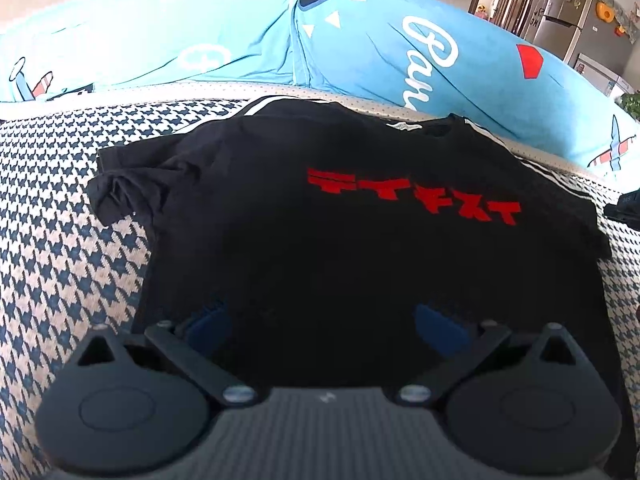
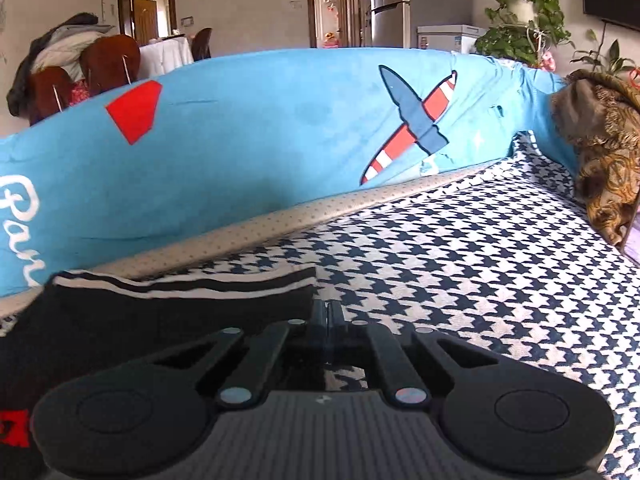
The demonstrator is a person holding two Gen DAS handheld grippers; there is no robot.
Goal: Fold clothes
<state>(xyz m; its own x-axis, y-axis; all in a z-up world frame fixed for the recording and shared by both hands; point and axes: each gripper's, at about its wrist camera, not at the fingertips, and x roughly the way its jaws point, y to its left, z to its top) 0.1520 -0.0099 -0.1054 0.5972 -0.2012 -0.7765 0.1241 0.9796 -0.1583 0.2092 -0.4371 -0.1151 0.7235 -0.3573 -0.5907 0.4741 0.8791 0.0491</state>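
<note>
Centre of the left wrist view: black T-shirt (image 1: 360,240) lies spread flat on the houndstooth sofa cover (image 1: 68,248), red lettering (image 1: 416,196) across its chest.
Shirt, upper edge: striped black-and-white trim (image 1: 264,105) runs along the top, just short of the beige dotted piping (image 1: 168,94) at the back of the seat.
Shirt, left edge: one sleeve (image 1: 116,196) bunched and wrinkled at mid left of the frame; bare houndstooth beyond it out to the frame edge.
Shirt, right edge: reaches toward the right of the frame, with only a narrow strip of cover showing past it.
Left gripper (image 1: 324,320): blue fingers (image 1: 210,320) spread wide apart, released, low over the shirt's near hem; nothing pinched between them.
Right gripper (image 2: 328,316): fingers clenched tight together at lower centre of the right wrist view, right at the corner of the shirt's striped edge (image 2: 180,286); whether cloth is caught between them cannot be told.
Open room, right wrist view: wide stretch of bare sofa cover (image 2: 480,280) from centre to right of the frame.
Boundary, rear: blue printed cushion (image 2: 240,152) stands along the whole back of the seat.
Boundary, far right: brown patterned fabric (image 2: 604,168) heaped at the sofa's end.
</note>
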